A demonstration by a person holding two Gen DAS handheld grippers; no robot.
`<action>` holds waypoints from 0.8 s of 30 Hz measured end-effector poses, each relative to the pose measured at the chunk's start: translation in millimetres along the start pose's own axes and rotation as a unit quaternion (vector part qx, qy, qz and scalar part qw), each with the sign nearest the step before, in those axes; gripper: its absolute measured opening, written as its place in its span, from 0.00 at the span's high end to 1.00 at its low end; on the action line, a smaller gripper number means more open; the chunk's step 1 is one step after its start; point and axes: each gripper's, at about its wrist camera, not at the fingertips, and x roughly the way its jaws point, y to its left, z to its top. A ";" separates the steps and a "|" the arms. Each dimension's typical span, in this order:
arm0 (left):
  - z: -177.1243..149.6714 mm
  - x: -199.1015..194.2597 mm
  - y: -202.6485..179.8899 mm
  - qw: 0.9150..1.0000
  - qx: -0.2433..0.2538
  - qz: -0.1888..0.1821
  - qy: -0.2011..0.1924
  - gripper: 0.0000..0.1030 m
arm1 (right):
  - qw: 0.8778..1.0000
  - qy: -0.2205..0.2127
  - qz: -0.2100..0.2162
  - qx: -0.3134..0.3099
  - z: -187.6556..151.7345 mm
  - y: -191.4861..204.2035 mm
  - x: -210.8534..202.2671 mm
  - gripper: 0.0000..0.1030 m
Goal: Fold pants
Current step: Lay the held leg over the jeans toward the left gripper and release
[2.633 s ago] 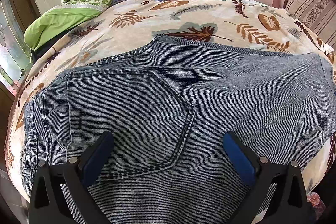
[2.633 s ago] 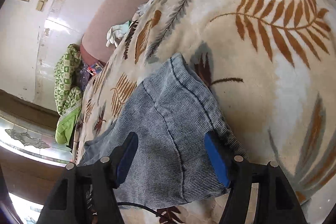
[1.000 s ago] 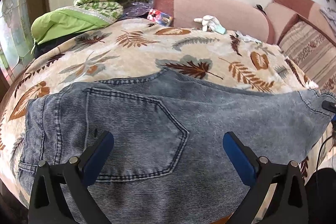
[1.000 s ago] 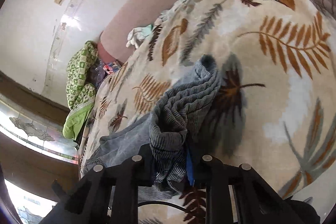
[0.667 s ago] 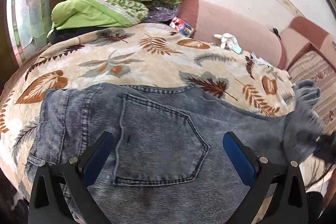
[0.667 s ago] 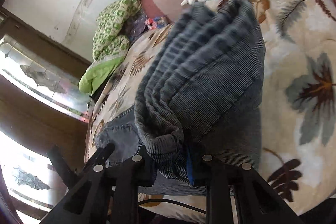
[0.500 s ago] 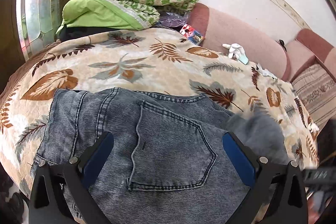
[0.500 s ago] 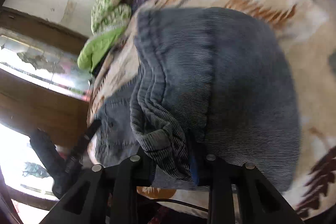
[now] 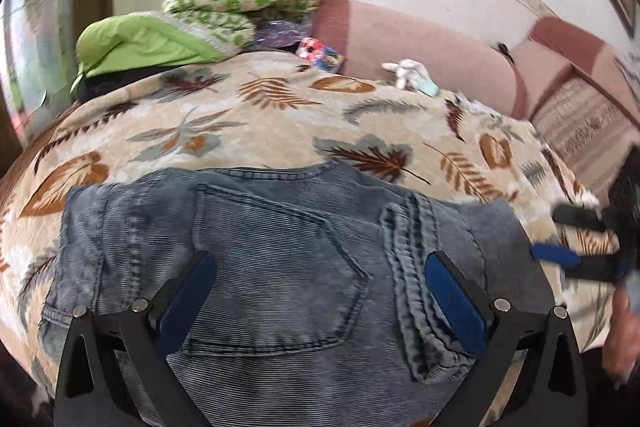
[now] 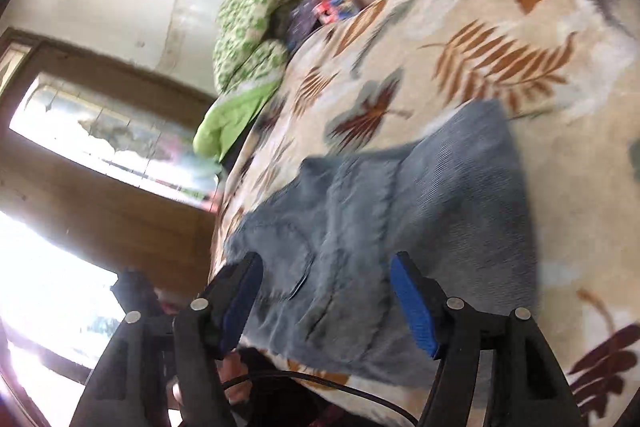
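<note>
Blue-padded jaws of the right gripper [image 10: 324, 301] are seen apart, just opened, nothing clamped; the hem has been released. The left gripper [image 9: 320, 301] is likewise spread wide and empty above the faded blue ribbed-denim pants [image 9: 280, 259]. These lie folded leg-over-seat on the beige leaf-print blanket [image 9: 248, 123], hem at three o'clock of the back pocket. The cloth is judged soft, moderately heavy, non-slippery; the stitched hem or waistband is best gripped.

Both wrist cams close, angled down, share jeans [image 9: 280, 267].
</note>
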 end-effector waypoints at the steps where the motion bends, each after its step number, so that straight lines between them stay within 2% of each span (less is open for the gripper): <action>1: -1.6 1.0 -7.2 1.000 0.014 -0.001 -0.001 0.00 | 1.000 -0.008 -0.005 0.007 5.8 -6.3 -1.9 0.33; 5: -8.3 10.0 -31.1 0.998 0.055 -0.003 0.002 0.00 | 0.999 -0.027 0.002 0.025 28.8 -25.6 3.6 0.33; 7: -14.2 23.8 -42.1 0.996 0.081 0.004 0.029 0.00 | 0.999 -0.035 -0.002 0.033 39.1 -39.2 16.3 0.32; 9: -23.6 45.1 -48.6 0.992 0.104 0.027 0.072 0.00 | 0.998 -0.022 -0.013 0.050 47.0 -60.1 34.0 0.32; 10: -26.5 51.7 -48.9 0.990 0.104 0.031 0.086 0.00 | 0.998 -0.011 -0.005 0.058 46.9 -73.6 40.4 0.32; 11: -27.5 54.9 -45.6 0.991 0.093 0.022 0.092 0.00 | 0.998 -0.020 0.013 0.063 47.2 -80.0 37.1 0.32; 13: -24.8 54.0 -37.8 0.992 0.071 0.004 0.100 0.00 | 0.997 -0.015 0.020 0.070 52.2 -74.3 37.3 0.32; 17: -25.5 49.0 -35.2 0.993 0.068 0.002 0.098 0.00 | 0.998 -0.021 0.024 0.049 46.5 -63.7 31.6 0.32; 21: -18.3 30.8 -24.3 0.997 0.050 0.007 0.058 0.00 | 0.999 -0.011 0.042 0.008 29.4 -42.1 18.1 0.32; 24: -14.4 24.6 -16.9 0.998 0.034 0.014 0.046 0.00 | 0.999 0.001 0.049 -0.010 15.2 -28.8 15.4 0.32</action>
